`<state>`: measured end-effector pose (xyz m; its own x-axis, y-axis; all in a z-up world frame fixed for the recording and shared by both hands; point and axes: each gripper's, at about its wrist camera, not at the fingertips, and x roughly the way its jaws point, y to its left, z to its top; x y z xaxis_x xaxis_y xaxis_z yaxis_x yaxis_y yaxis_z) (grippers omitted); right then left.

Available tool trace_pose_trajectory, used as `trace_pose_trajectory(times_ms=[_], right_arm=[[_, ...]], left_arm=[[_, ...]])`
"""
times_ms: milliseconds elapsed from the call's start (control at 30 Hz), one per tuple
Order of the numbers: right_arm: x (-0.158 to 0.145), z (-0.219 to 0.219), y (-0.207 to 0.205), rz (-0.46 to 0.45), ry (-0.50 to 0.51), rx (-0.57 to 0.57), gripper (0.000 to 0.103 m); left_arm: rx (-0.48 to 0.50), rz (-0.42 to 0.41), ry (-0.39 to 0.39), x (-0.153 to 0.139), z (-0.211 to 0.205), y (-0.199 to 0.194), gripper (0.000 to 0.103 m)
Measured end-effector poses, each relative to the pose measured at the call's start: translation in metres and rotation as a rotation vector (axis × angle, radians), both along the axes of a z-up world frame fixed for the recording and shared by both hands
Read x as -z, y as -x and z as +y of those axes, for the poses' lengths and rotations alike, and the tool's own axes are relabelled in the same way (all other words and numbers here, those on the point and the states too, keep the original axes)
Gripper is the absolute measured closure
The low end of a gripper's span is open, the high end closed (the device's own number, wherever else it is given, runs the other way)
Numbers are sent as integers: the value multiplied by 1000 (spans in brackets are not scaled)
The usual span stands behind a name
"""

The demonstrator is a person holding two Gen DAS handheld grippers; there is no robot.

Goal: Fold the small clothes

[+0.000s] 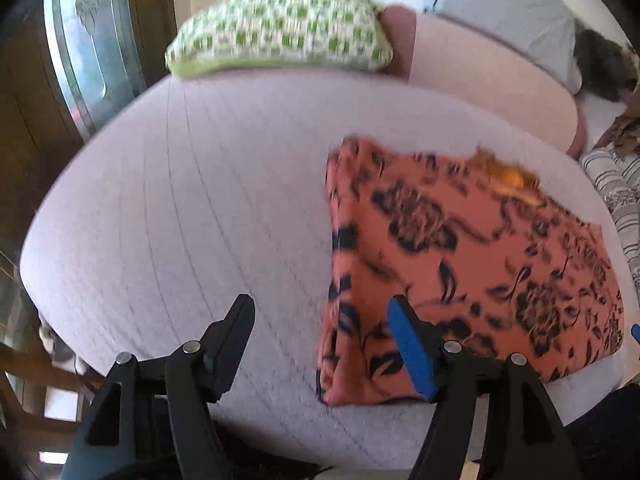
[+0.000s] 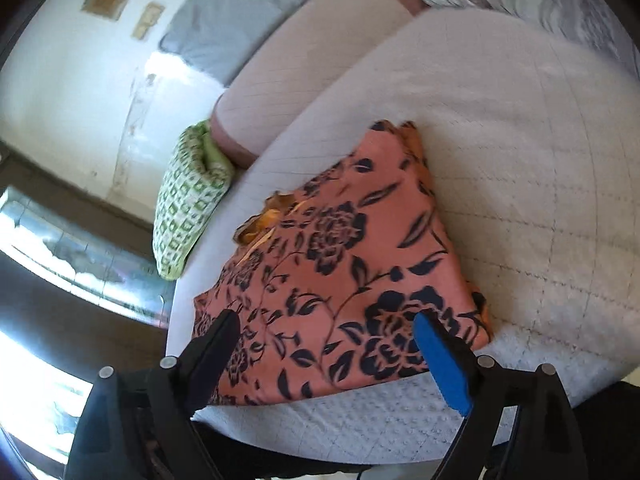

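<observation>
A salmon-orange garment with a black flower print (image 1: 460, 264) lies folded into a rough rectangle on the white quilted mattress (image 1: 180, 208); an orange trim shows at its far edge. My left gripper (image 1: 320, 308) is open and empty, above the mattress at the garment's near left corner. In the right wrist view the same garment (image 2: 340, 272) lies under my right gripper (image 2: 324, 324), which is open and empty over its near edge. The mattress (image 2: 520, 160) stretches to the right.
A green-and-white checked cushion (image 1: 280, 32) lies at the mattress's far edge, also in the right wrist view (image 2: 188, 208). A pink bolster (image 1: 480, 80) and grey bedding (image 1: 512, 12) sit behind. Striped fabric (image 1: 616, 188) lies right. A window (image 1: 88, 48) is left.
</observation>
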<state>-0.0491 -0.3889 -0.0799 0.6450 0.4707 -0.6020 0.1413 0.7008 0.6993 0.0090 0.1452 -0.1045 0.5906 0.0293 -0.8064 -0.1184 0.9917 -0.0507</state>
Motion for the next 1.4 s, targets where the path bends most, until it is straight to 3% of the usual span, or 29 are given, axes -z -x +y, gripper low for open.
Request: trace_pose_trajectory(times_ms=[67, 133, 167, 200, 267, 367, 500, 700, 1033, 1133, 1200, 1267, 1300, 1400], right_arm=[[2, 1, 0, -14, -6, -15, 12], [22, -1, -6, 42, 3, -6, 12], [40, 4, -10, 100, 7, 6, 12], [49, 5, -12, 149, -12, 13, 12], [44, -3, -2, 114, -53, 35, 12], [24, -10, 7, 54, -35, 63, 12], [23, -26, 20, 76, -60, 162, 12], [47, -29, 26, 167, -117, 217, 12], [69, -21, 2, 187, -176, 290, 11], [66, -19, -4, 186, -141, 288, 13], [63, -16, -10, 192, -95, 274, 25], [64, -13, -19, 226, -44, 239, 66], [65, -11, -22, 238, -26, 227, 72], [53, -4, -24, 226, 68, 200, 80]], left_arm=[[-4, 3, -25, 3, 0, -4, 33], [-29, 112, -87, 28, 3, -13, 32], [-32, 154, -73, 39, 5, -14, 32], [-42, 151, -40, 40, 9, -11, 32], [-49, 122, -34, 29, 11, -5, 32], [-26, 22, -66, 3, 2, 1, 32], [43, -69, -91, -16, -25, -6, 32], [139, -77, -69, -6, -66, -23, 32], [172, -84, 6, 12, -102, -49, 32], [173, -22, -29, 34, -110, -62, 32], [176, 38, -67, 55, -115, -70, 31], [180, -4, -95, 54, -118, -67, 28], [183, 1, -95, 54, -118, -67, 28], [180, 11, -67, 51, -113, -67, 28]])
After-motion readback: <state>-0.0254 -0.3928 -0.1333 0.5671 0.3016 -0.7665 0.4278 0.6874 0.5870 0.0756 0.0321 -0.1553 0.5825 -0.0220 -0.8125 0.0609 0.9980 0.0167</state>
